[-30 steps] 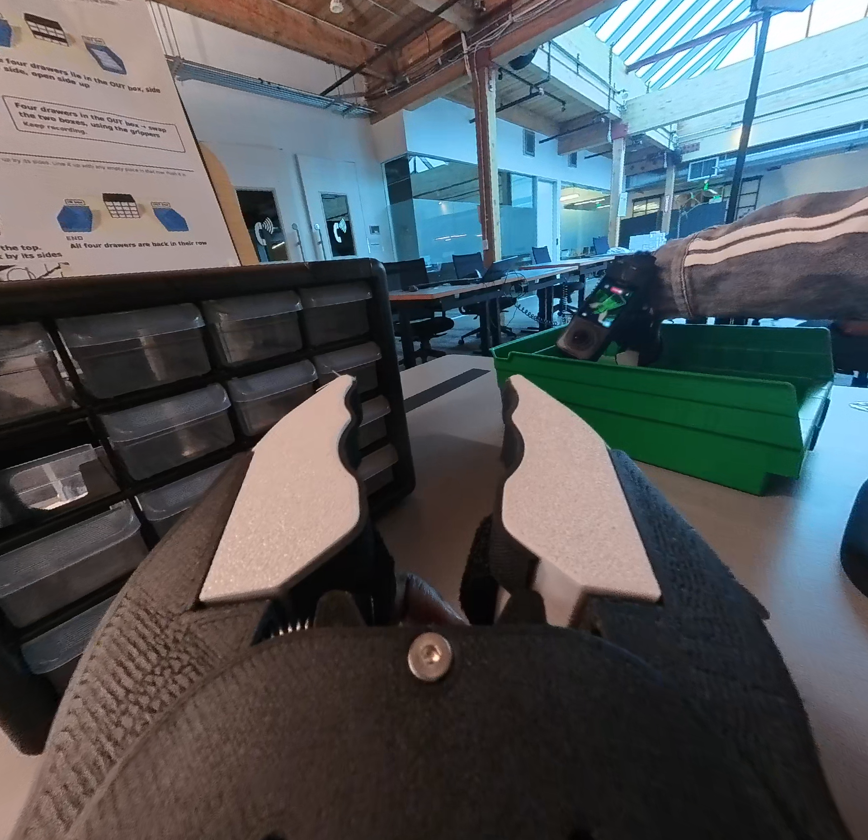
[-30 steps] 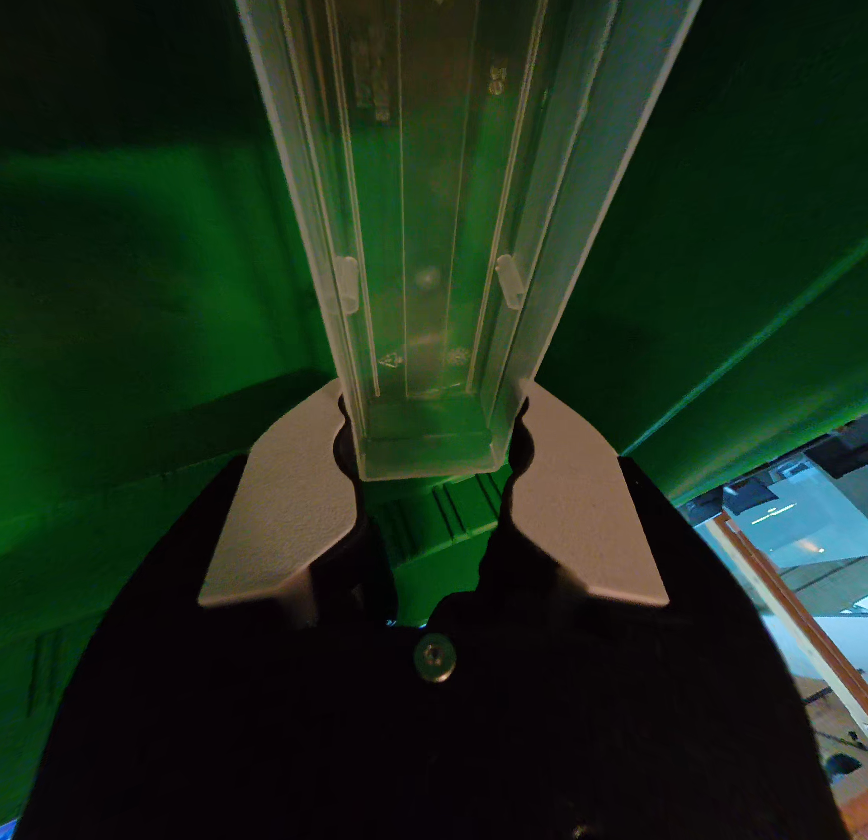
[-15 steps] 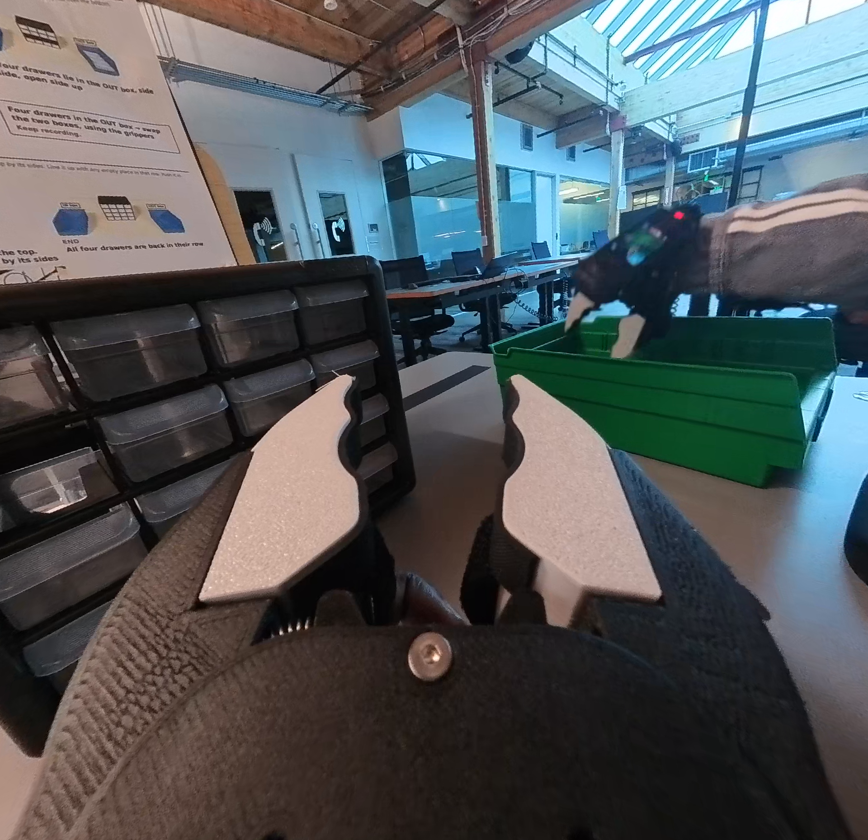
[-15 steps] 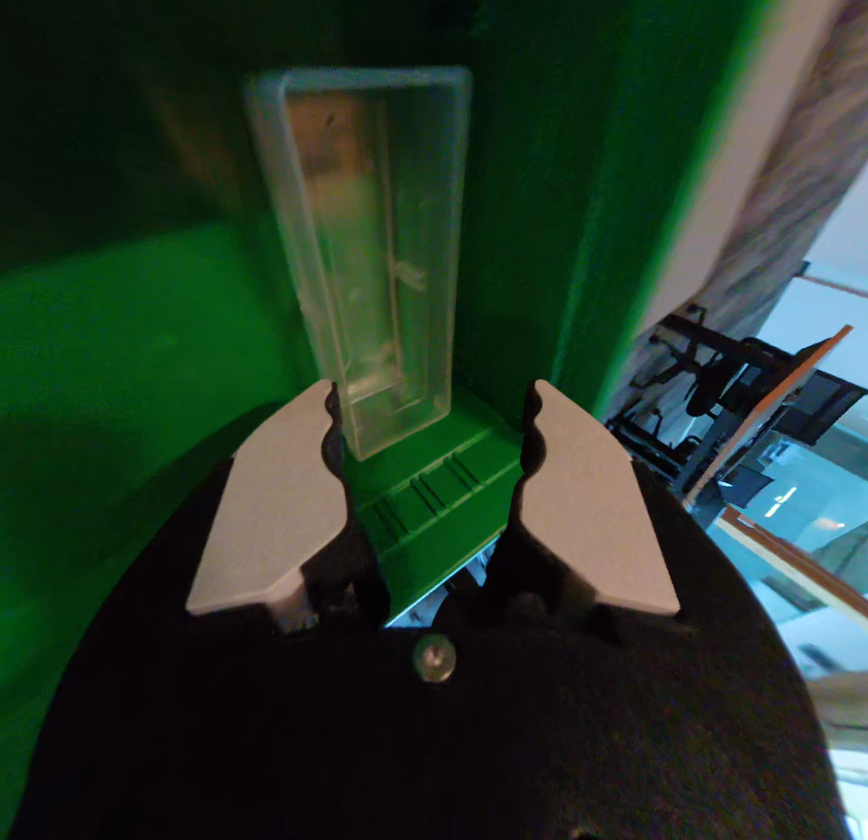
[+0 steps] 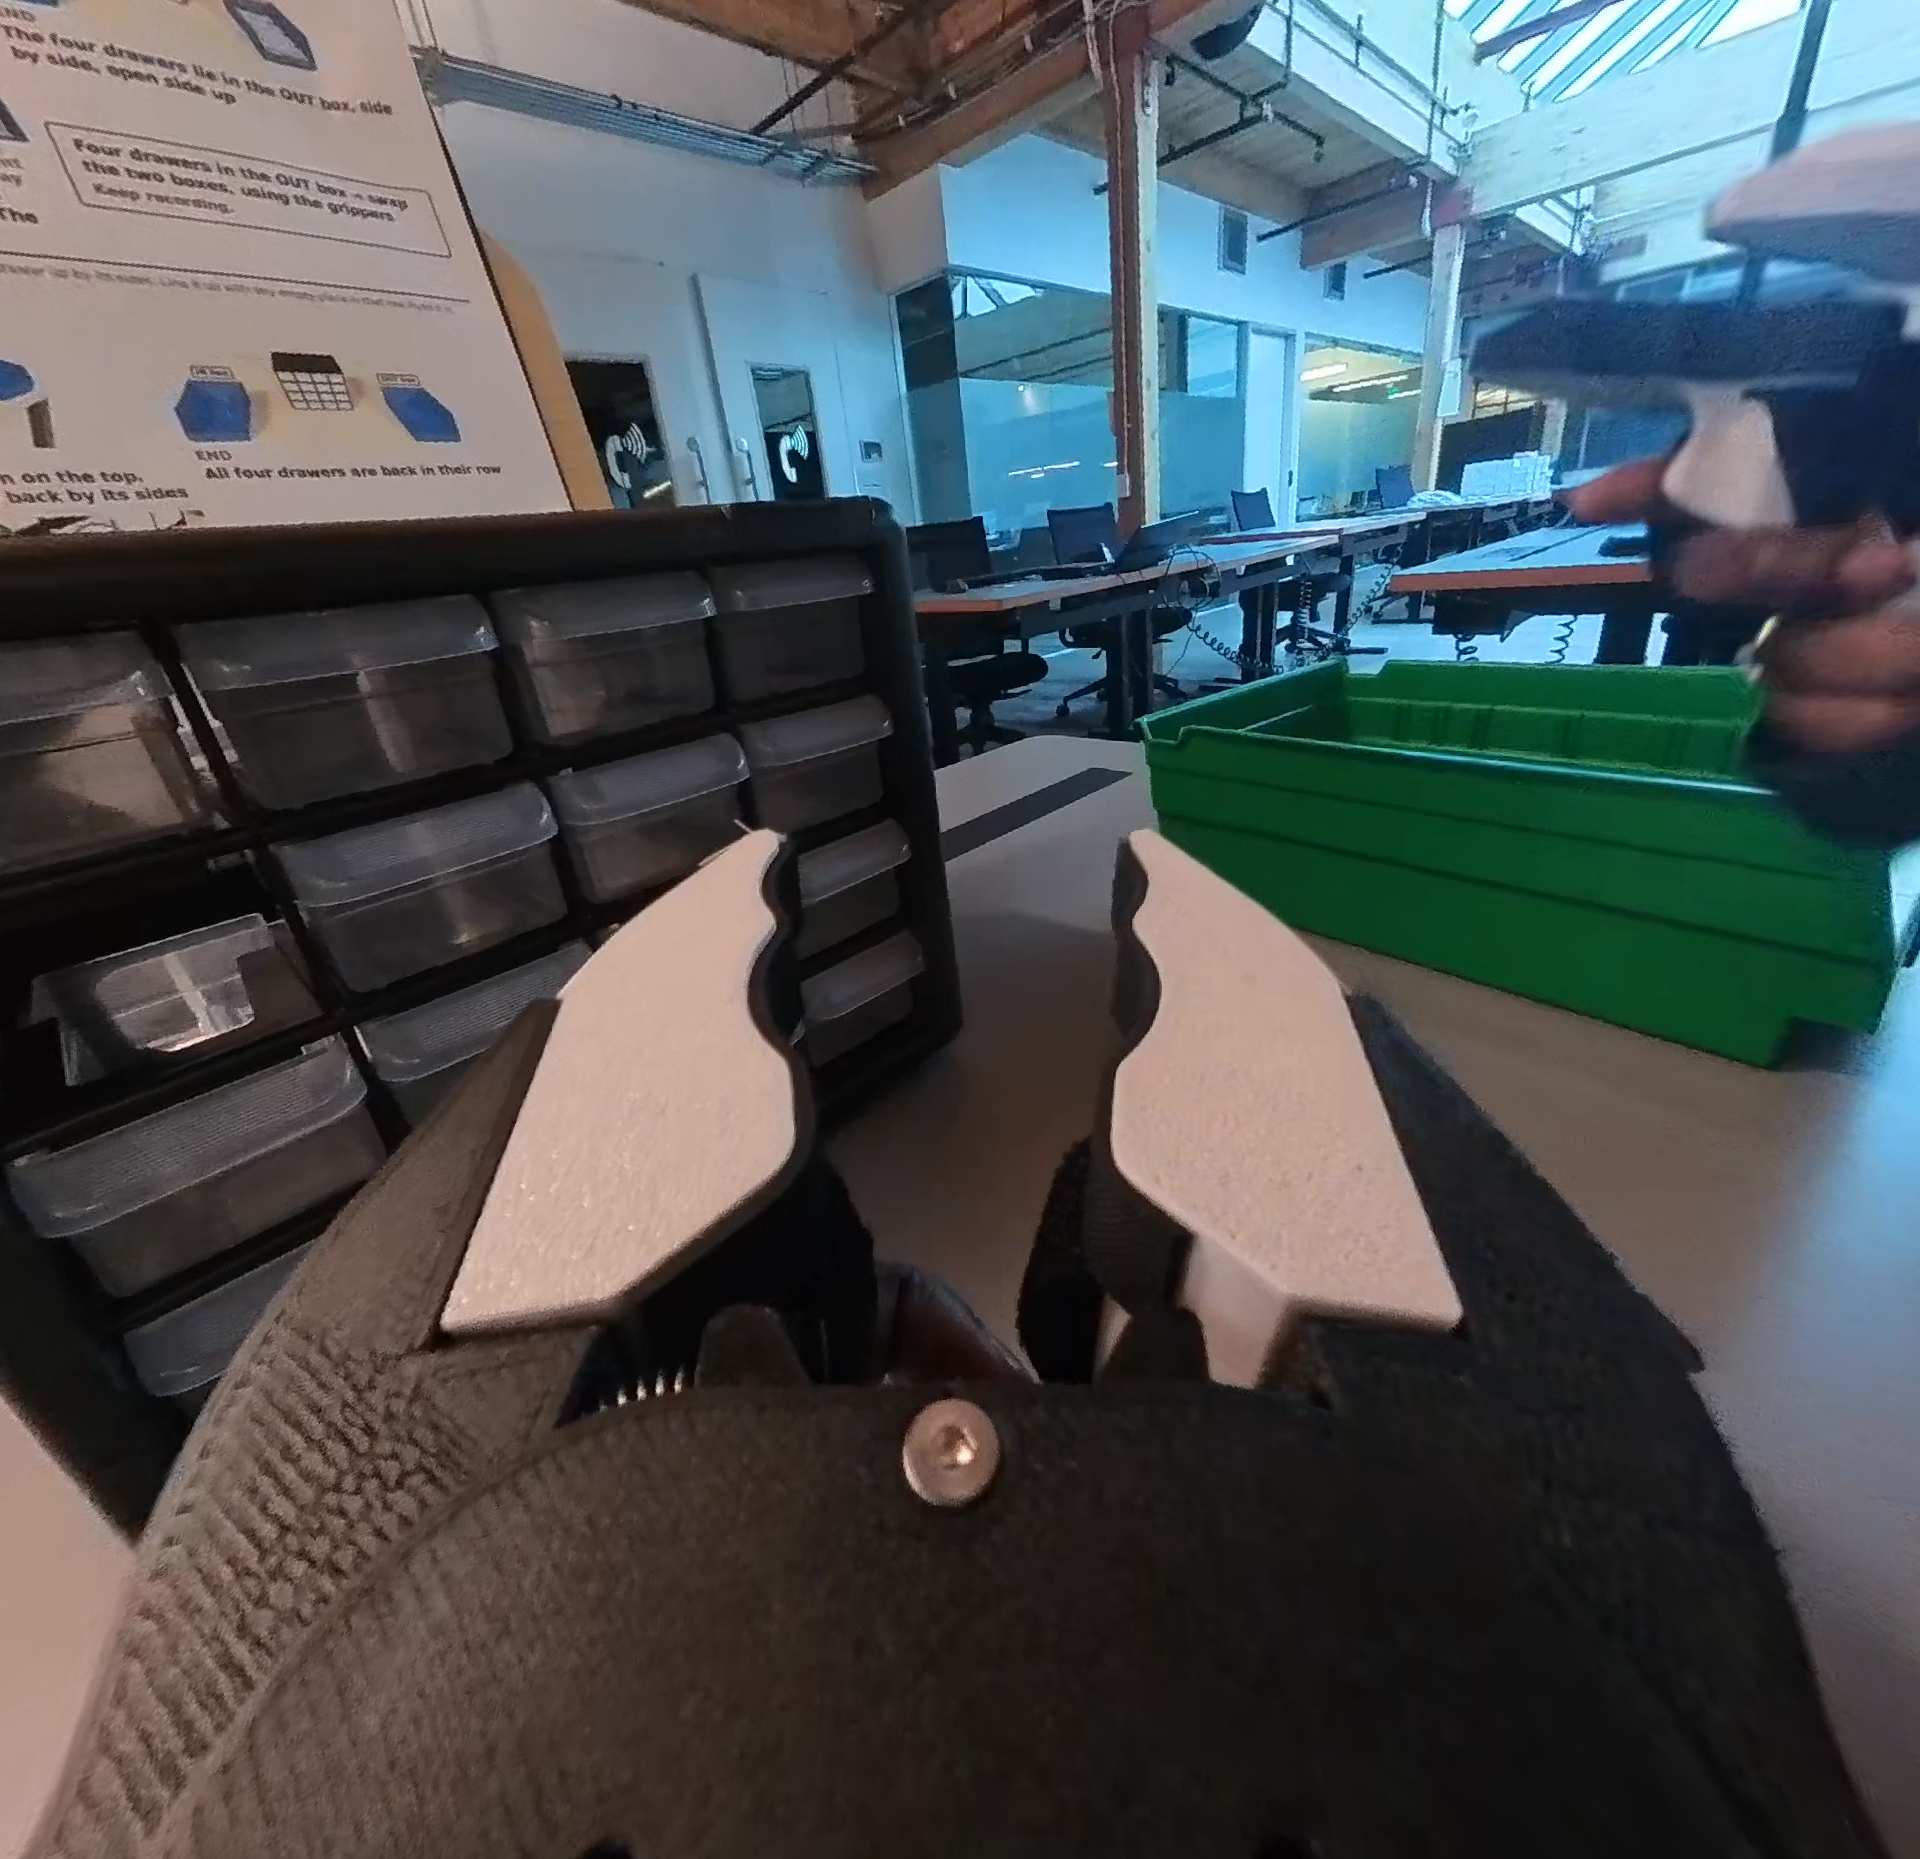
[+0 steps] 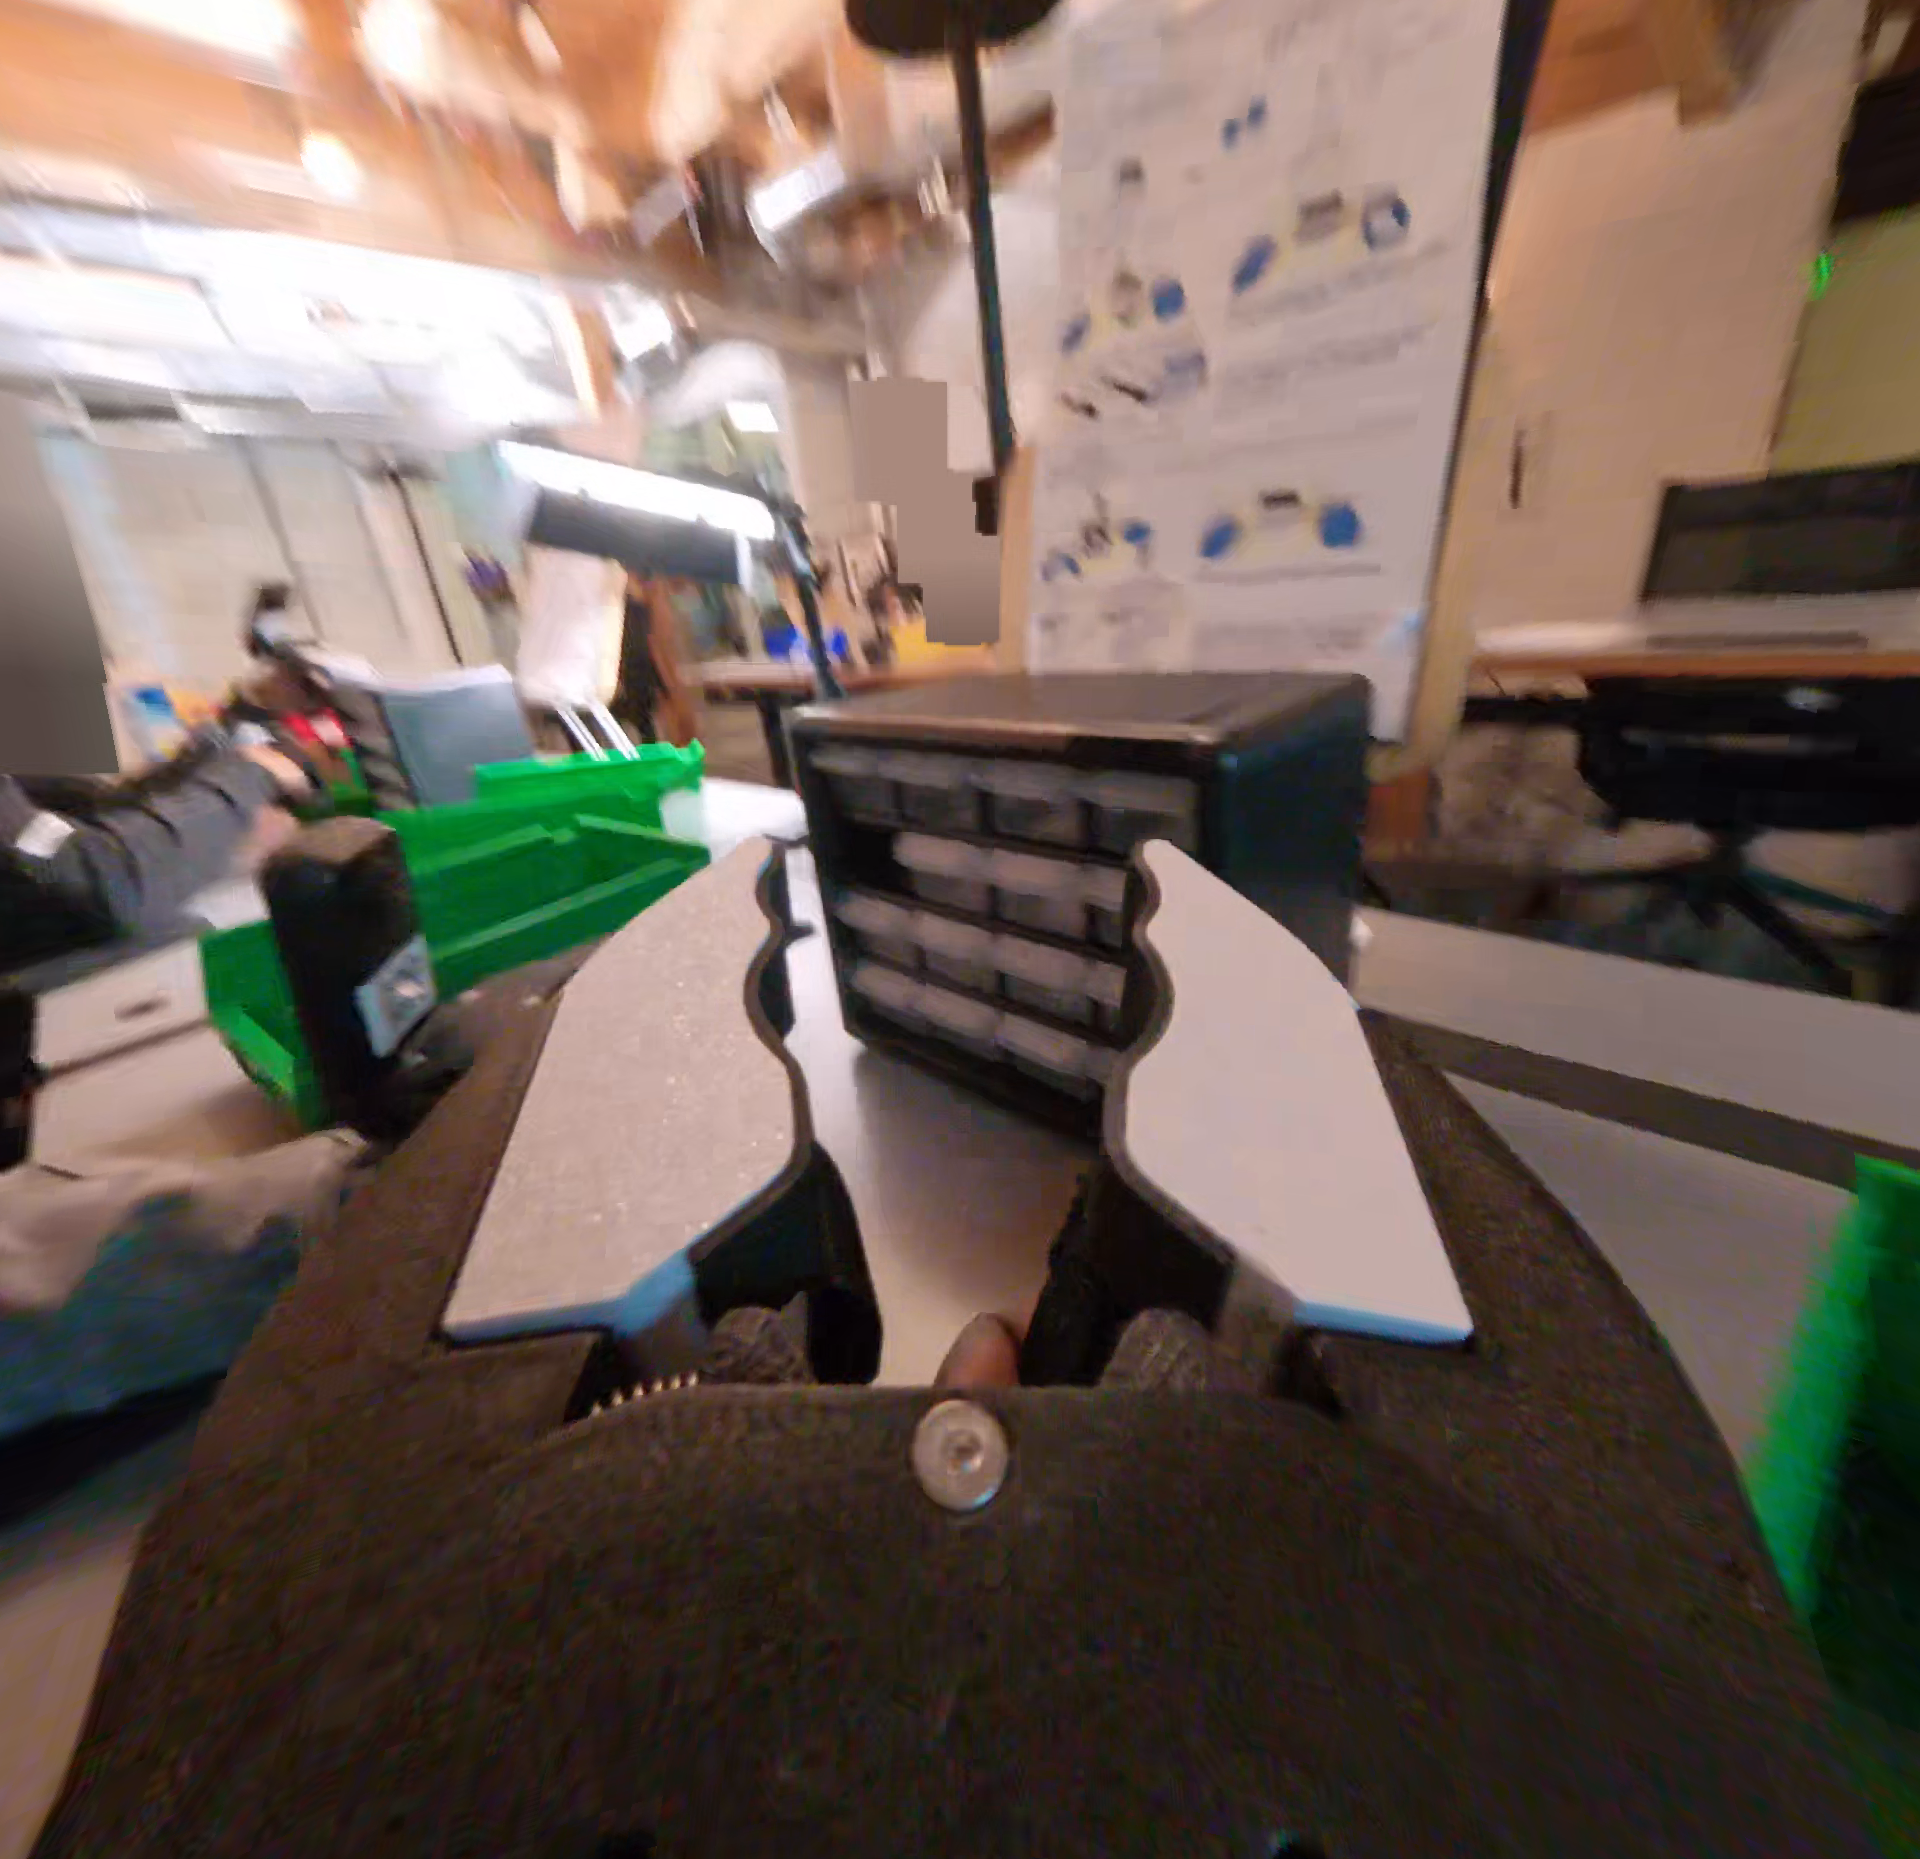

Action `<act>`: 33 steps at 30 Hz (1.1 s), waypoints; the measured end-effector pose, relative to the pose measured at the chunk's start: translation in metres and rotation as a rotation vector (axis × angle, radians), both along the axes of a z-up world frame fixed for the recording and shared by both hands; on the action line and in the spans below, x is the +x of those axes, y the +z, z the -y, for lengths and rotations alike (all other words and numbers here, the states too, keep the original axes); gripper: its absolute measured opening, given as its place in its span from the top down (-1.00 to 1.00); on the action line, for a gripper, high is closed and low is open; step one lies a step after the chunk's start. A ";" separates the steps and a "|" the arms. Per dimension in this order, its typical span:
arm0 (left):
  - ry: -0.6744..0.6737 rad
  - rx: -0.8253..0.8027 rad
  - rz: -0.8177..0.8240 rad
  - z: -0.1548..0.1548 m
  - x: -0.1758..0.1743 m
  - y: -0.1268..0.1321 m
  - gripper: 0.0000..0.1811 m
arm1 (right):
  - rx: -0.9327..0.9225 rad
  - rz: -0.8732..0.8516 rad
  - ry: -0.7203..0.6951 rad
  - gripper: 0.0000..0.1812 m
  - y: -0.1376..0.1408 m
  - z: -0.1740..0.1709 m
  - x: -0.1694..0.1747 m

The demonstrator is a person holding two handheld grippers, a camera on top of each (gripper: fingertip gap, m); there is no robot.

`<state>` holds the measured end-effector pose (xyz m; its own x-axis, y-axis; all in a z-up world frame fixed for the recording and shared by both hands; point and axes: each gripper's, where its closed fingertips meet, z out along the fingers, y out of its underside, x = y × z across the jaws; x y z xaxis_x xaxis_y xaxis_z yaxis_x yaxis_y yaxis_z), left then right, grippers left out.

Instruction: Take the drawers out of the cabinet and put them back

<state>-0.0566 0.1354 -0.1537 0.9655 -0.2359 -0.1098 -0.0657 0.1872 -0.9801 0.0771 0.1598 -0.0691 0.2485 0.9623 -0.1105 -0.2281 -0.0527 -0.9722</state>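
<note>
The left gripper [image 5: 951, 853] is hovering low over the grey tabletop [image 5: 1039, 801], its jaws standing wide apart with nothing between them. Just to its left, the black drawer cabinet [image 5: 904, 666] is standing on the same tabletop, its front facing the camera. Most compartments are holding translucent plastic drawers [image 5: 353, 697]; one compartment in the left part of the third row is showing a drawer [image 5: 156, 988] sitting differently from its neighbours, though its exact seating cannot be determined. To the right, a green plastic bin [image 5: 1507, 874] is resting on the table, well apart from the cabinet. The right gripper [image 5: 1714, 459], blurred, is appearing above the bin's right end, held in a hand [image 5: 1829, 656].

In the right wrist view, the right gripper [image 6: 956, 853] is likewise spread wide and holding nothing, pointing toward the cabinet [image 6: 1288, 770] across bare tabletop [image 6: 935, 1134]. A second green bin [image 6: 540, 874] is lying to the cabinet's left, with the left gripper's black body [image 6: 332, 936] in front of it.

A white instruction poster [image 5: 239, 209] is standing behind the cabinet. The room beyond is an open-plan office with exposed timber ceiling beams [image 5: 935, 1], a skylight [image 5: 1662, 12], glass-walled rooms [image 5: 1018, 396], and rows of desks [image 5: 1122, 583] with chairs.
</note>
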 end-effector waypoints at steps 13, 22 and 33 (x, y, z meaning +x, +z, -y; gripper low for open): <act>0.156 -0.098 -0.128 -0.012 -0.023 -0.021 0.37 | 0.010 0.085 0.062 0.27 -0.104 0.015 -0.066; 0.747 0.097 -1.147 -0.024 -0.082 -0.003 0.47 | 0.036 0.075 0.038 0.29 -0.102 0.012 -0.064; 0.796 0.047 -1.326 -0.067 -0.118 -0.007 0.58 | 0.011 0.094 0.028 0.32 -0.105 0.008 -0.064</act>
<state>-0.1742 0.2021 -0.1612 0.0426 0.3027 -0.9521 -0.9478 -0.2893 -0.1343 0.0127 0.1515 -0.1742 0.2306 0.9700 -0.0777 -0.1342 -0.0474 -0.9898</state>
